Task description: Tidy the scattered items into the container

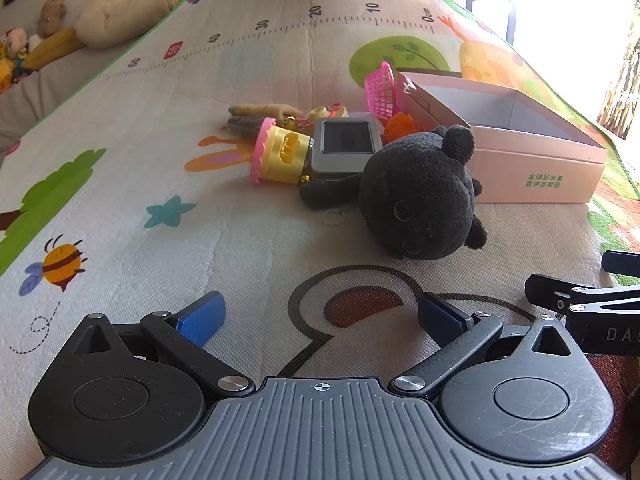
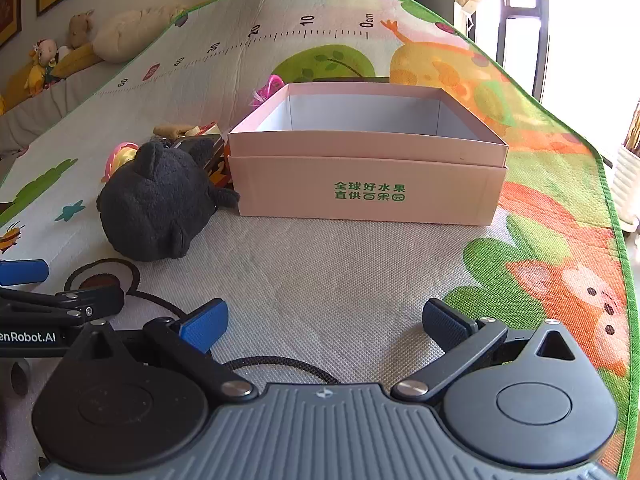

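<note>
A black plush toy (image 1: 420, 196) lies on the play mat just left of the pink cardboard box (image 1: 540, 168). Behind it sit a grey tin (image 1: 346, 144), a yellow and pink toy cup (image 1: 280, 154), a pink plastic basket (image 1: 382, 88), an orange piece (image 1: 398, 126) and a small tan plush (image 1: 264, 111). My left gripper (image 1: 320, 320) stands open over bare mat, short of the black plush. In the right wrist view the box (image 2: 368, 188) is straight ahead, open-topped, with the black plush (image 2: 160, 200) at its left. My right gripper (image 2: 324, 326) is open with nothing between its fingers.
The play mat (image 1: 200, 240) is printed with a ruler, a bee and trees. Stuffed toys (image 1: 120, 12) lie along a bed edge at the far left. The mat's green border (image 2: 624, 280) runs down the right, with a bright window beyond. A black cord (image 2: 280, 364) lies near the right gripper.
</note>
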